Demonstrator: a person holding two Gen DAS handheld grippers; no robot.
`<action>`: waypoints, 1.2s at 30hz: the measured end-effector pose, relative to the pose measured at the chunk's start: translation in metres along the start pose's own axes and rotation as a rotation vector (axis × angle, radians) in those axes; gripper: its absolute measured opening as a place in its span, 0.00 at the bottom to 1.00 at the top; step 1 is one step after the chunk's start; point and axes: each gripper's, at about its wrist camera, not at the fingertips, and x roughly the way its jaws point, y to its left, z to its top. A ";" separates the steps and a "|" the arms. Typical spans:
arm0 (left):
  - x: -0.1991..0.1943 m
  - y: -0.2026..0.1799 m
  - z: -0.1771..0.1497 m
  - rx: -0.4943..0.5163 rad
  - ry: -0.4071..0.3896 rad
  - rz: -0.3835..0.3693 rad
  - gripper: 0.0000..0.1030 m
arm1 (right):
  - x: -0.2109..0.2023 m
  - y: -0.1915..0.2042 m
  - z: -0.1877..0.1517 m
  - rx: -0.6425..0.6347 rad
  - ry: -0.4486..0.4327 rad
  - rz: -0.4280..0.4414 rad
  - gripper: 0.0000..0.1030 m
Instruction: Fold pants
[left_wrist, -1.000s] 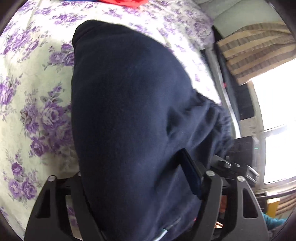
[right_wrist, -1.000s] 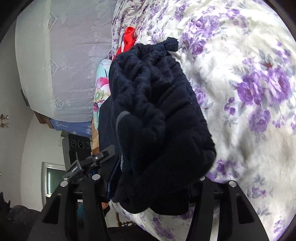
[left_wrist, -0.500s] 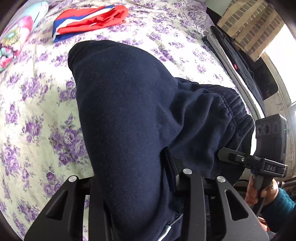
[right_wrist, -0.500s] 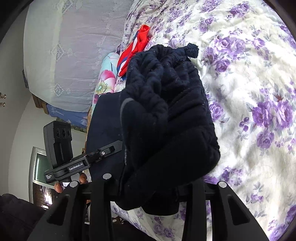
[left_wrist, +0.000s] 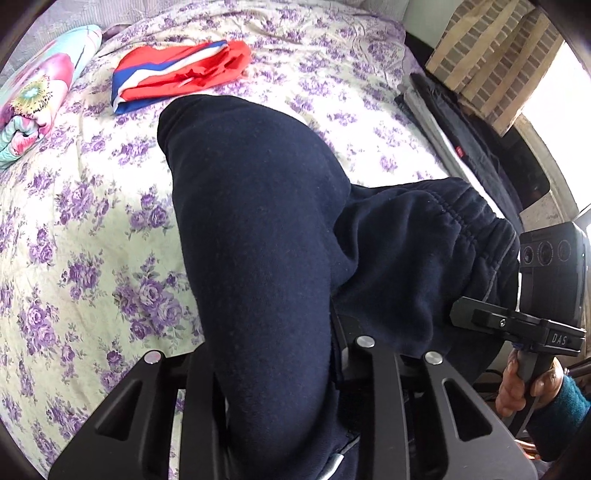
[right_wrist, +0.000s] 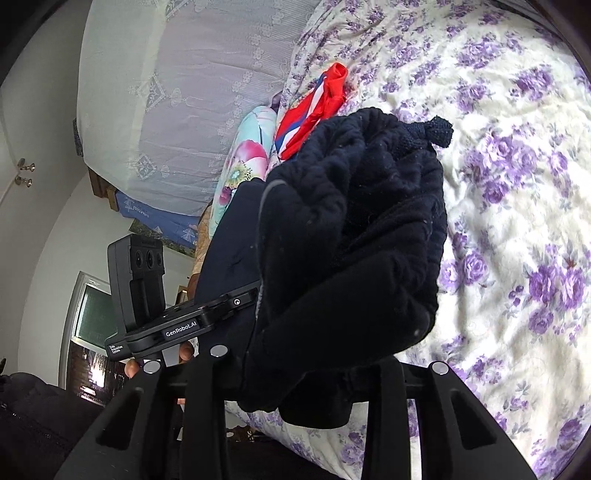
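Note:
Dark navy sweatpants (left_wrist: 258, 229) hang between both grippers above a bed with a purple floral sheet (left_wrist: 92, 229). My left gripper (left_wrist: 280, 369) is shut on the fabric, which drapes forward with one leg end reaching toward the far side. My right gripper (right_wrist: 299, 373) is shut on the bunched elastic waistband (right_wrist: 354, 229) with its knotted drawstring (right_wrist: 437, 131). The right gripper also shows at the right edge of the left wrist view (left_wrist: 517, 325), and the left one at the left of the right wrist view (right_wrist: 177, 325). The fingertips are hidden by cloth.
A folded red, white and blue garment (left_wrist: 181, 74) lies at the far side of the bed. A rolled floral blanket (left_wrist: 33, 103) lies at the far left. A dark item (left_wrist: 461, 147) runs along the bed's right edge by a window. A white lace curtain (right_wrist: 177, 92) hangs behind.
Both grippers have lifted and pulled back with the pants, so more of the bed and the red garment show. Each now sees the other gripper more fully.

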 end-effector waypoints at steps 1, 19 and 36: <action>-0.004 0.000 0.000 -0.006 -0.015 -0.009 0.27 | -0.003 0.004 0.002 -0.010 -0.004 0.004 0.32; -0.072 0.047 0.123 -0.057 -0.263 0.015 0.26 | 0.028 0.084 0.160 -0.287 0.011 0.093 0.32; -0.022 0.183 0.334 -0.103 -0.328 0.120 0.27 | 0.187 0.098 0.398 -0.362 -0.015 0.119 0.32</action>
